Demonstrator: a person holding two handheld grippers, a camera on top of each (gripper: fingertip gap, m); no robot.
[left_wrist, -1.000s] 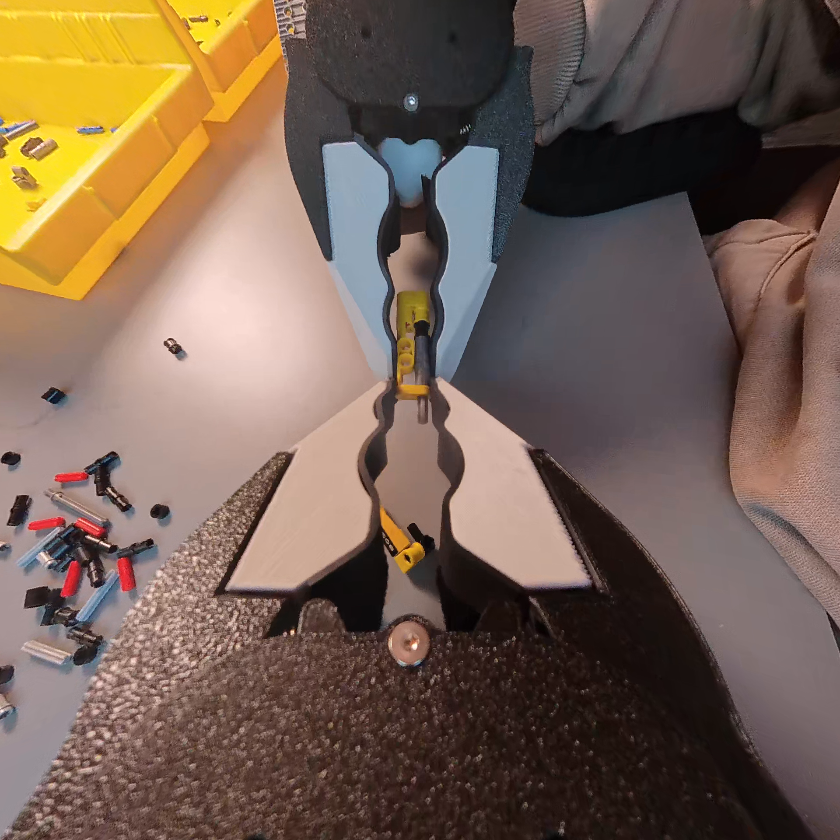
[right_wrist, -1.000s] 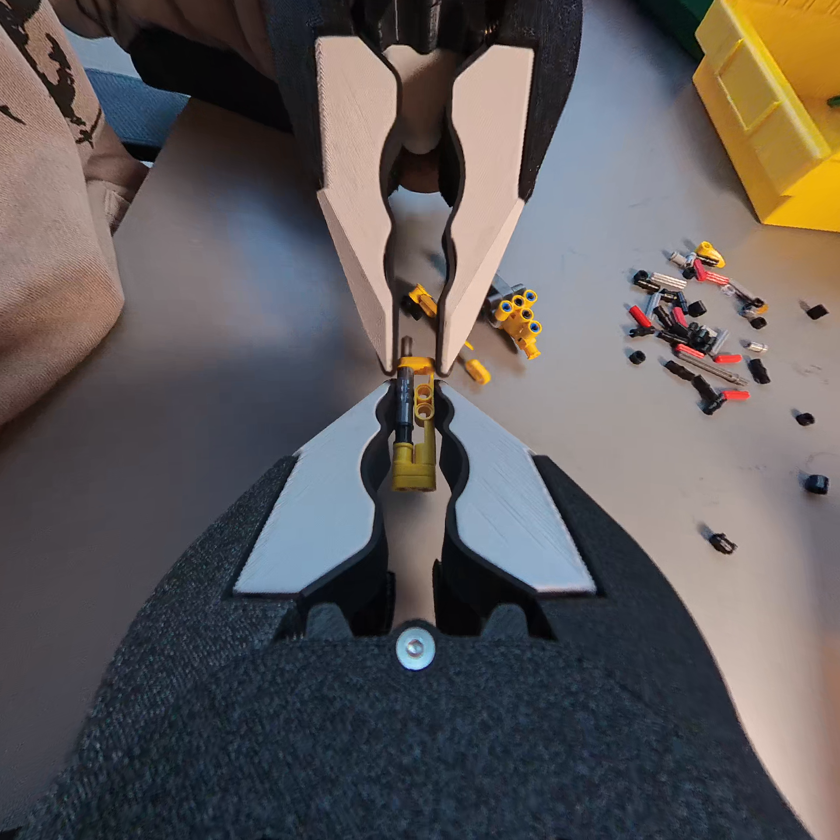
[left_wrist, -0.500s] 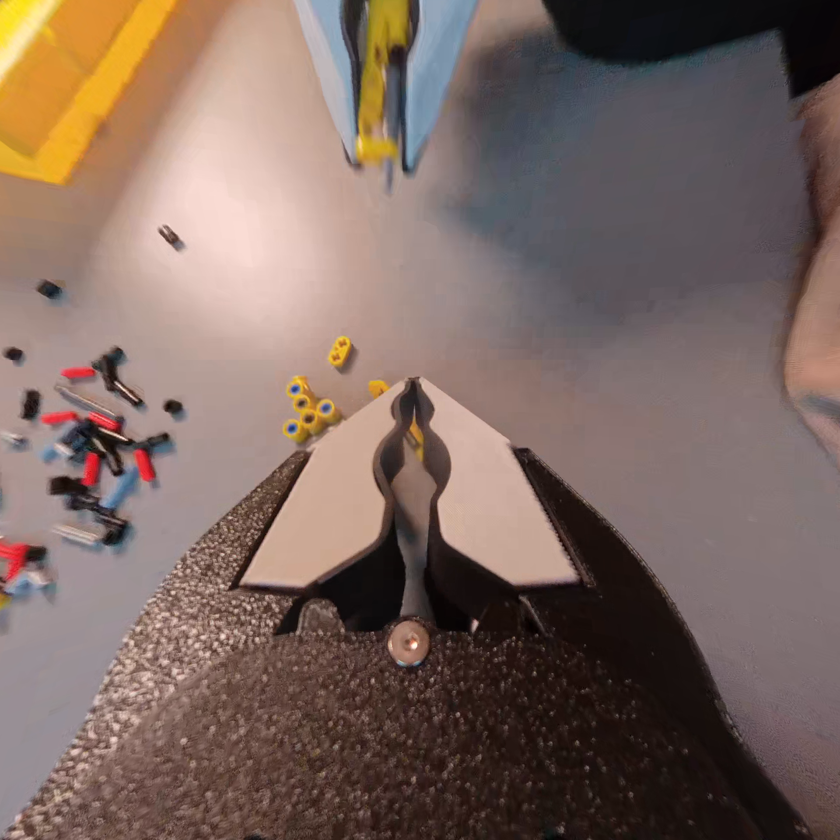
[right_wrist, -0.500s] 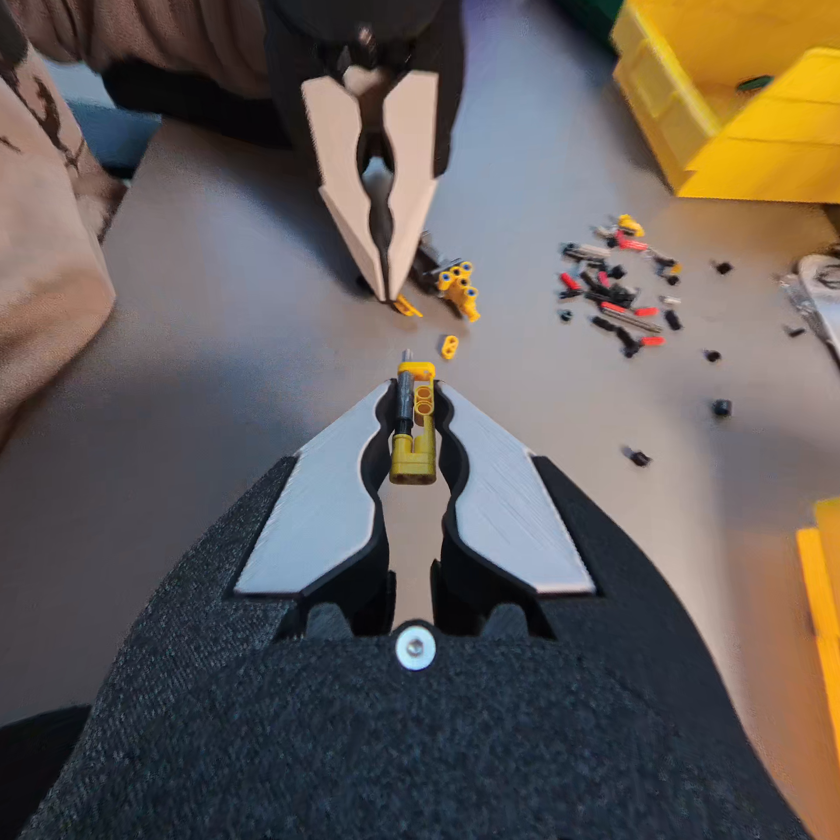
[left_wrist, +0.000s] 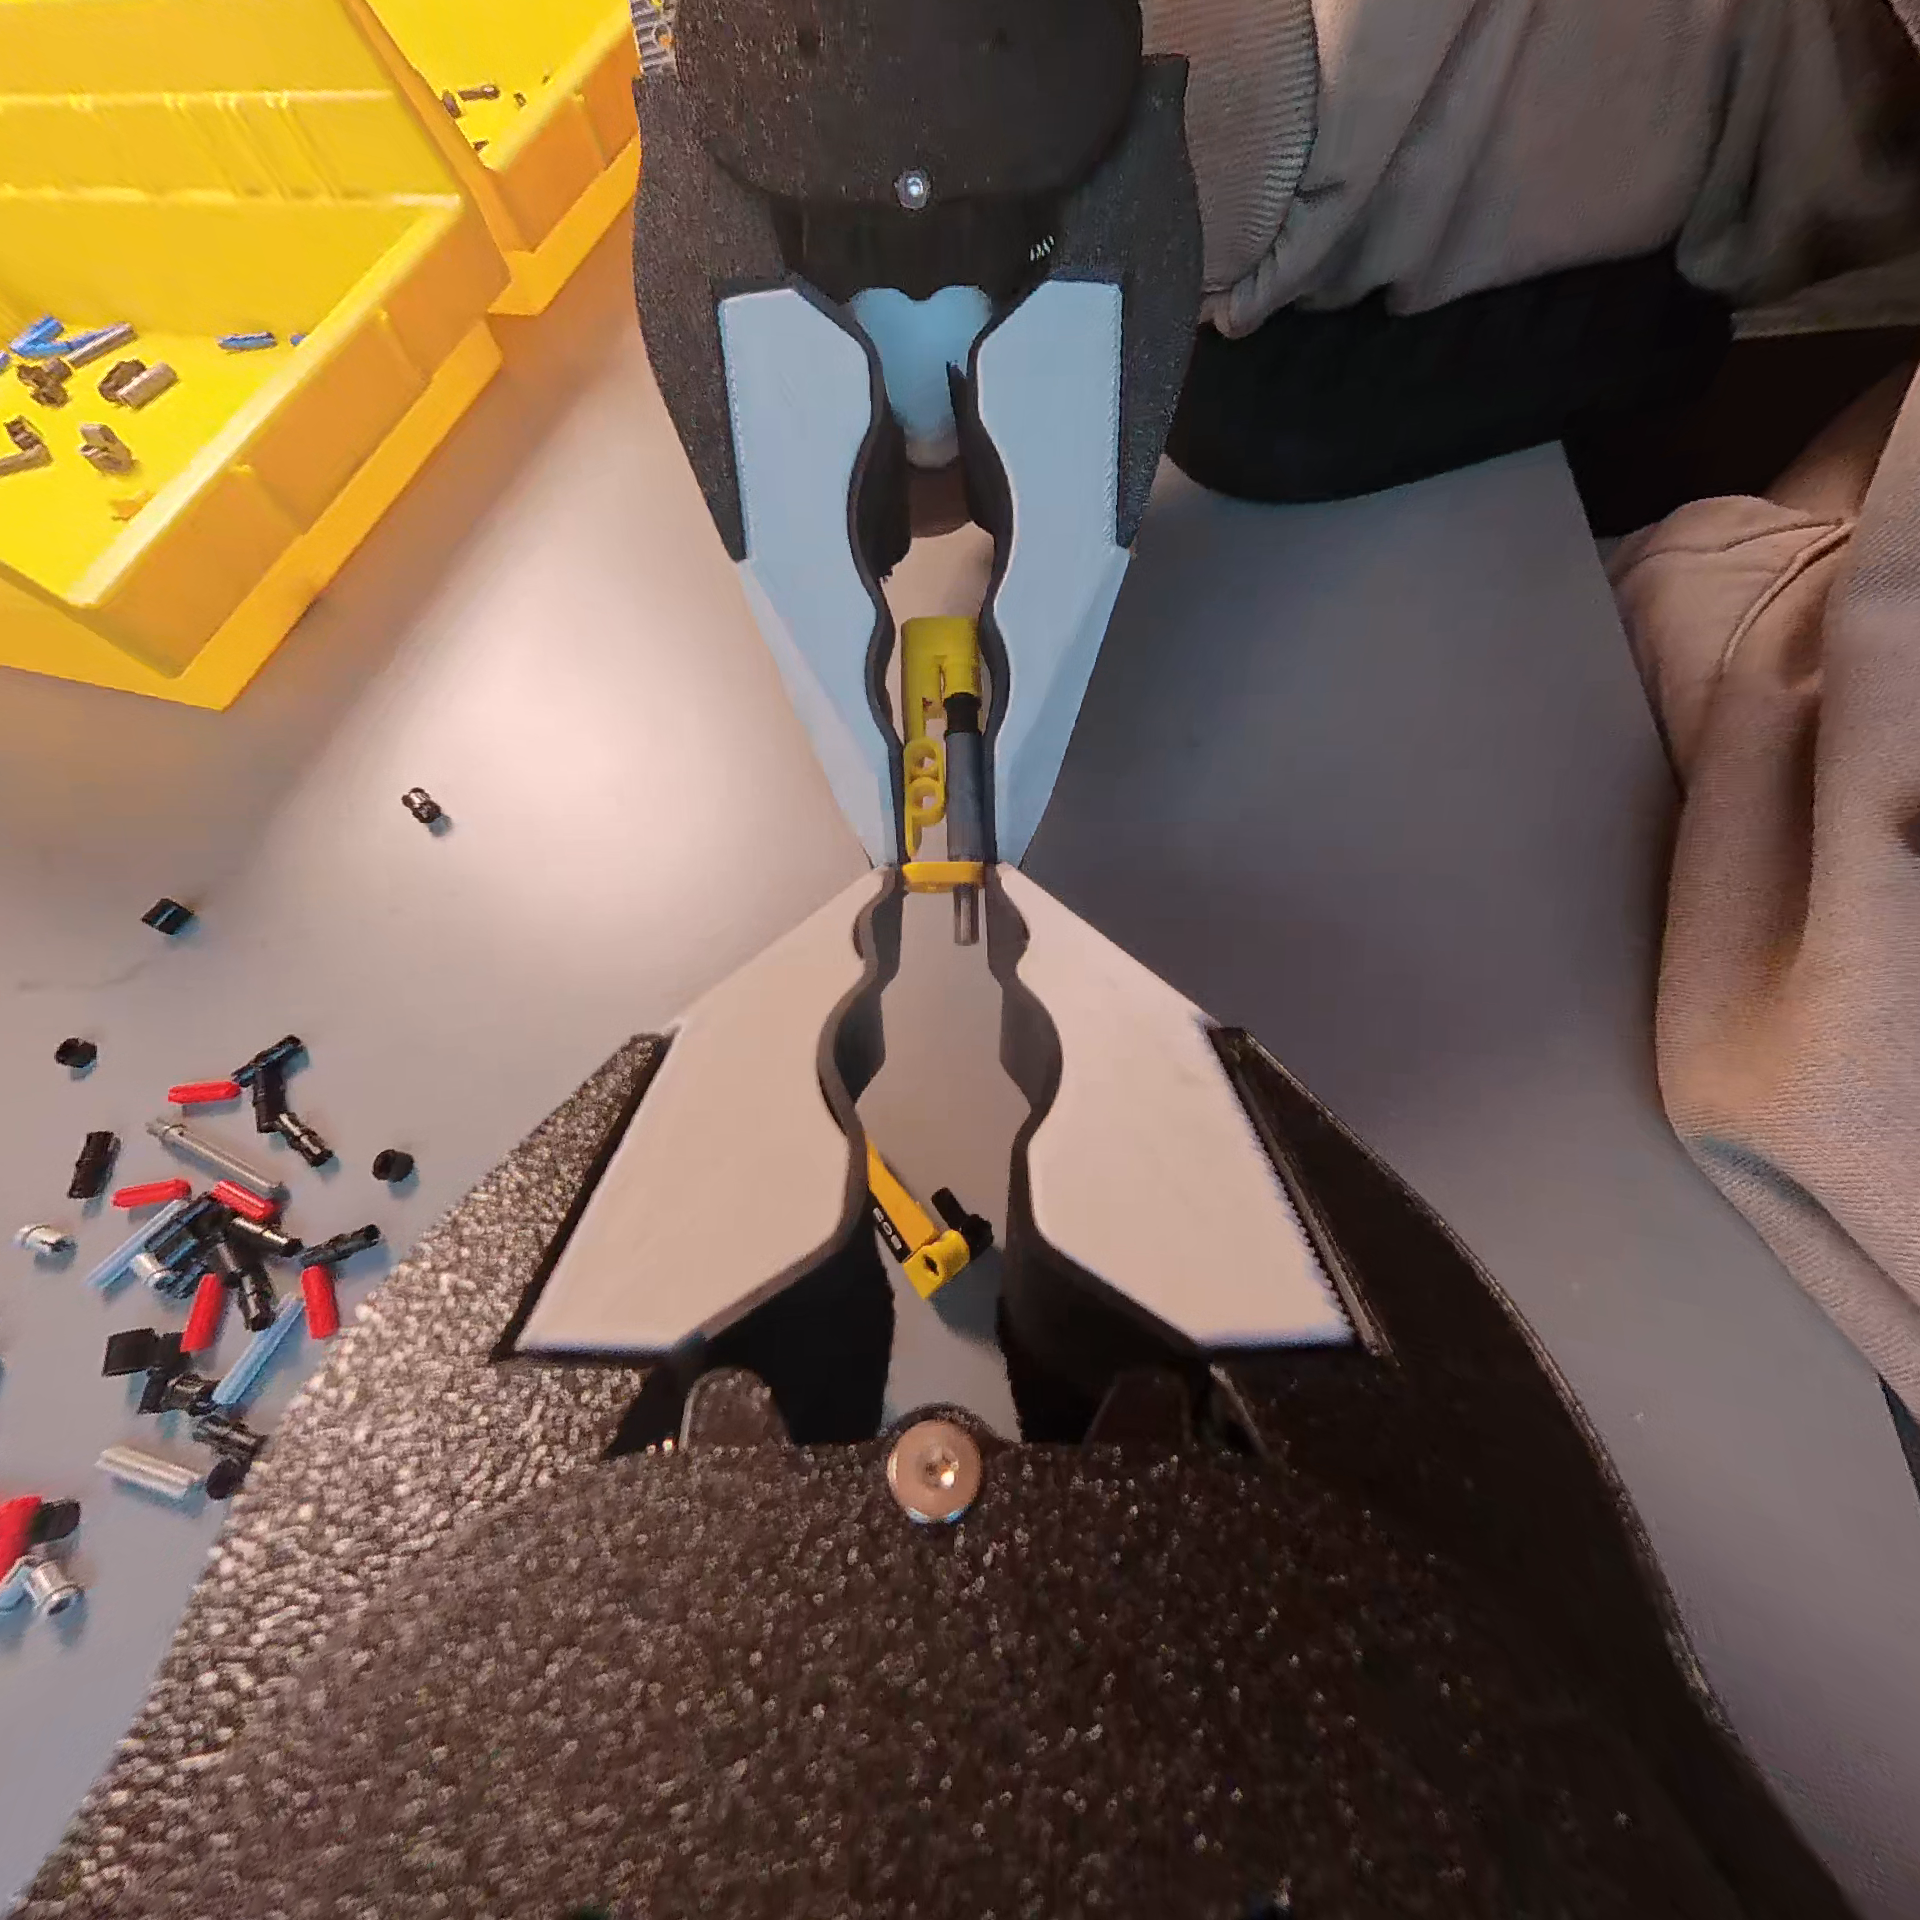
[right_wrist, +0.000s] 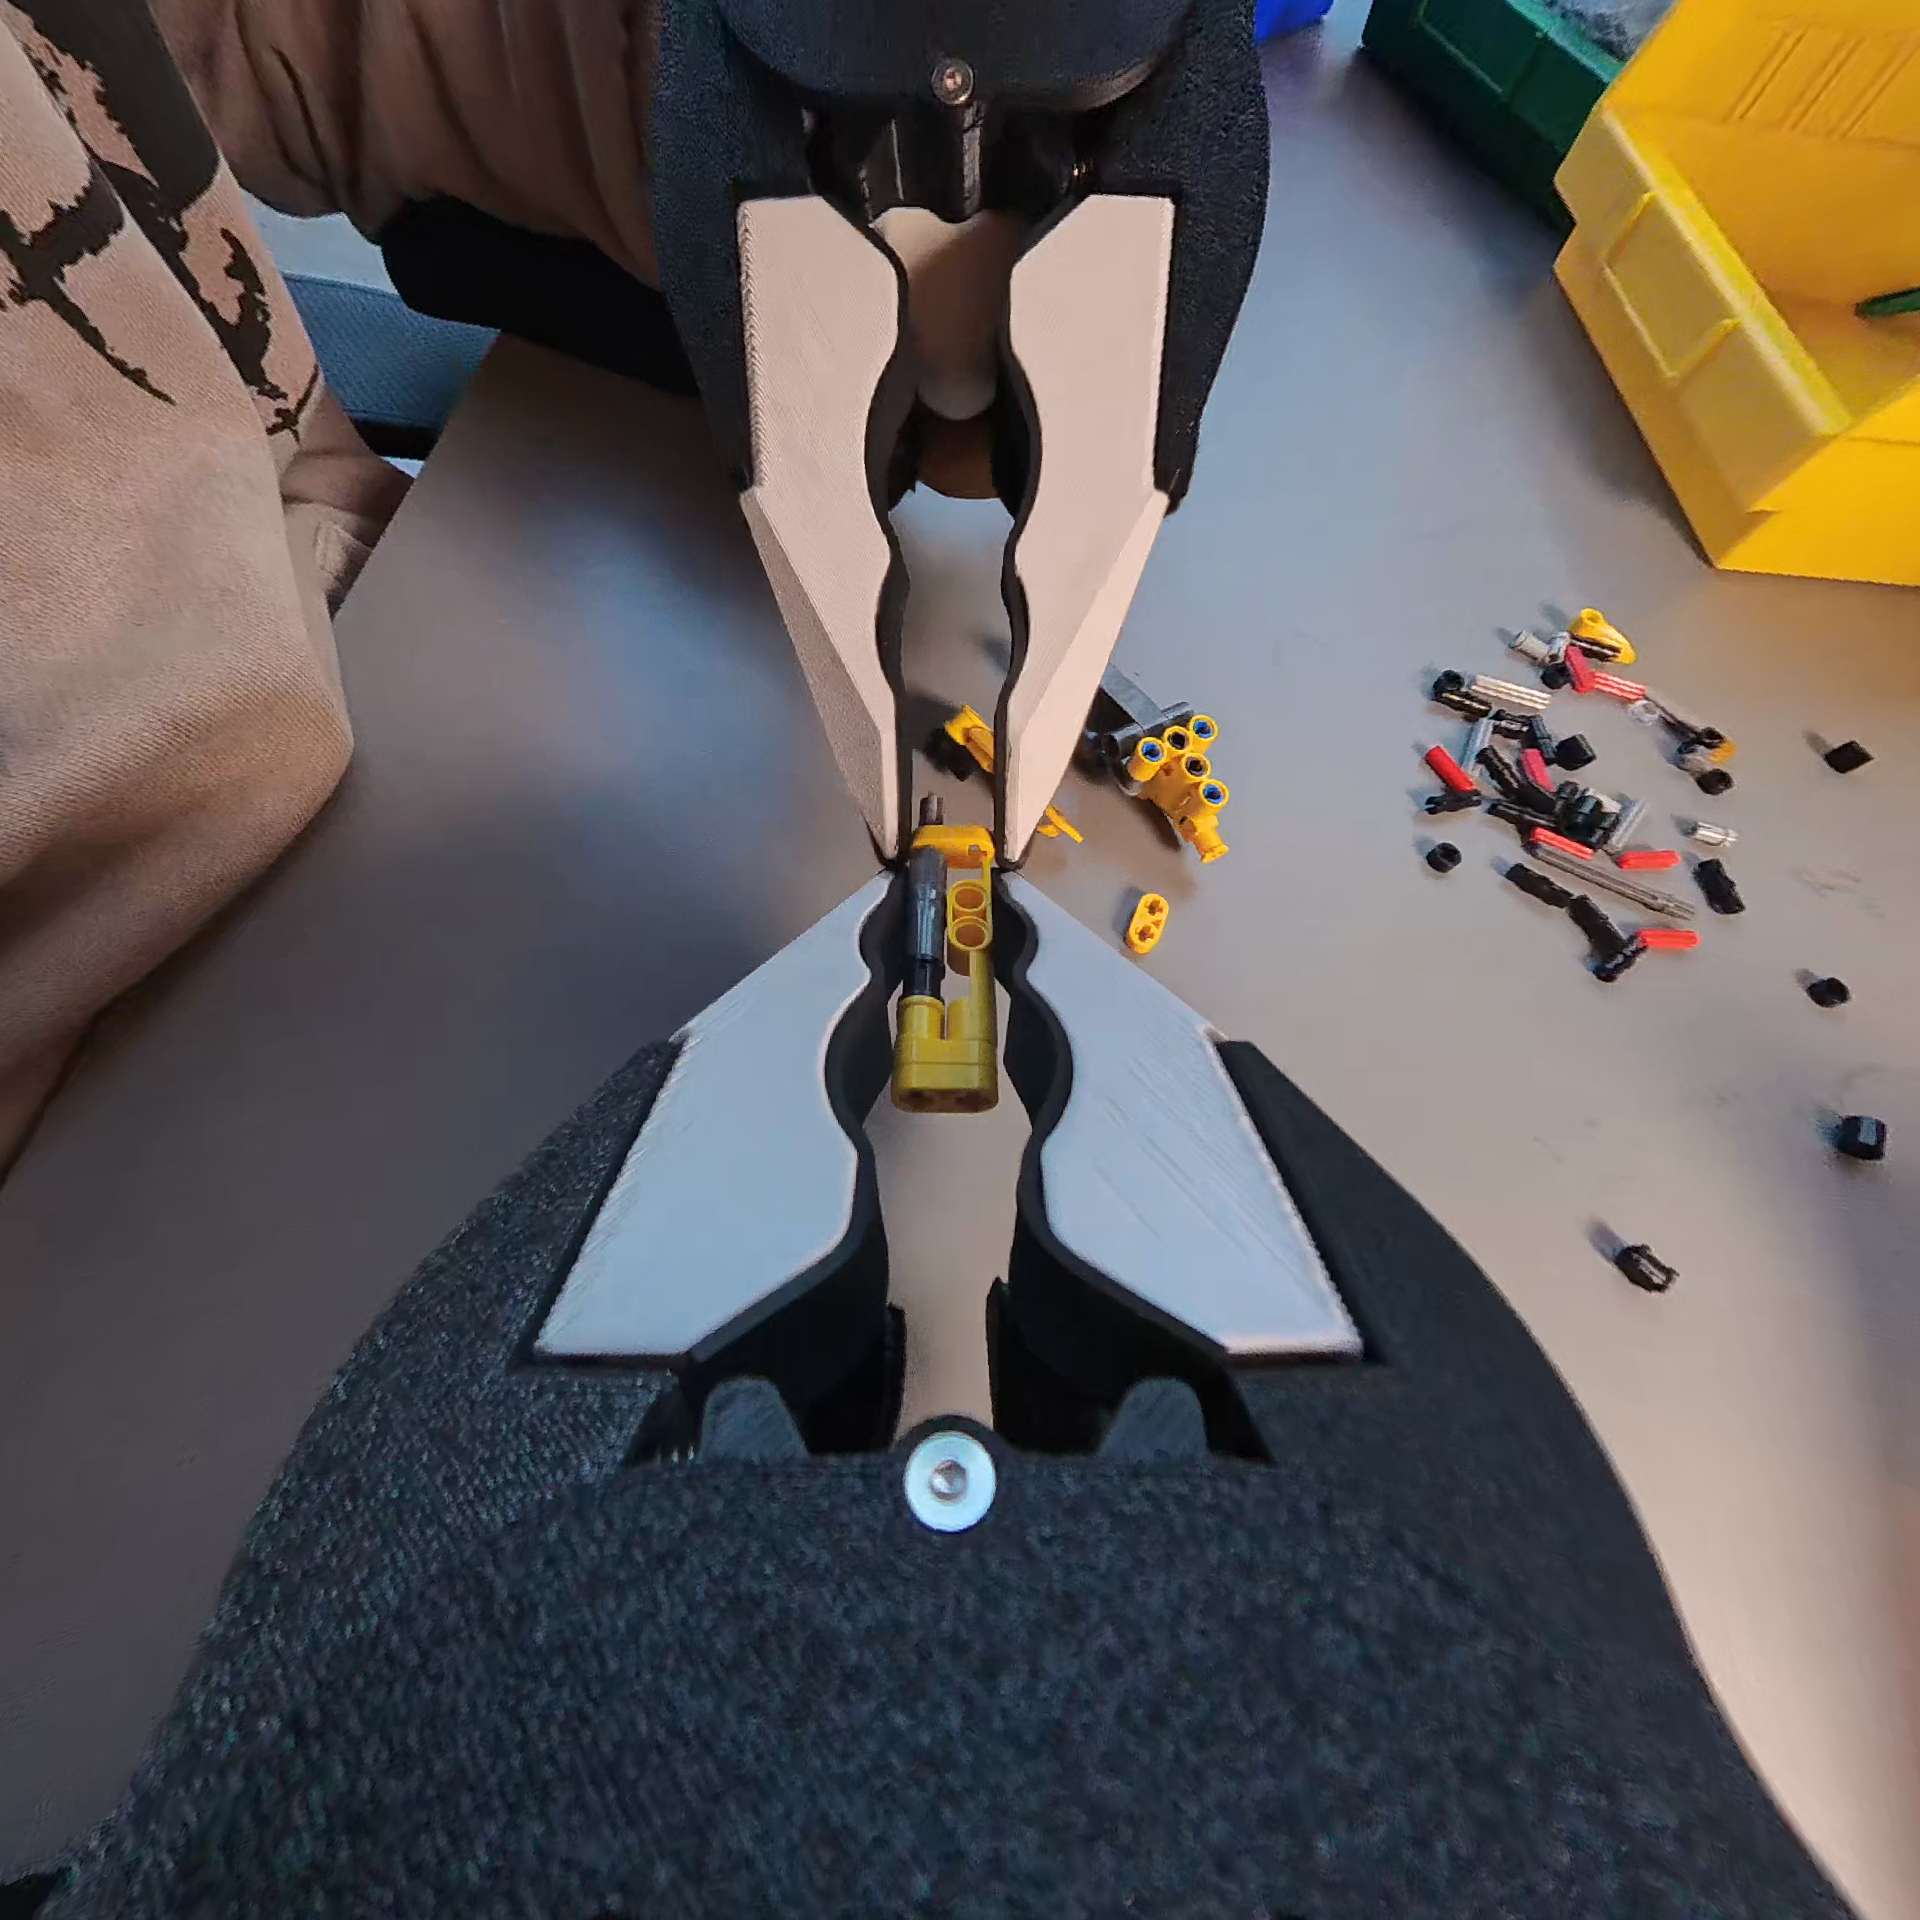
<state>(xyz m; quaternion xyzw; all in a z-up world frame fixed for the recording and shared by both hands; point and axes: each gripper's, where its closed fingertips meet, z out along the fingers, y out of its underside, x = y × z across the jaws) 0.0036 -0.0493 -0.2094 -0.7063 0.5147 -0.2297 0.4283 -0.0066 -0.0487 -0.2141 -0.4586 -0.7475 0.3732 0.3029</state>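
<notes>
left wrist: close, faces right tongs (left_wrist: 940, 873) | right wrist: mirrored | shared: tabletop (right_wrist: 623, 727)

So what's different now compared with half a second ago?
The left gripper has swung back up from the table to meet the right gripper tip to tip, open around the grey pin end of the yellow assembly. Half a second ago it was shut, down by the small yellow parts. The right gripper kept its hold on the assembly; the loose pieces lie unchanged.
</notes>
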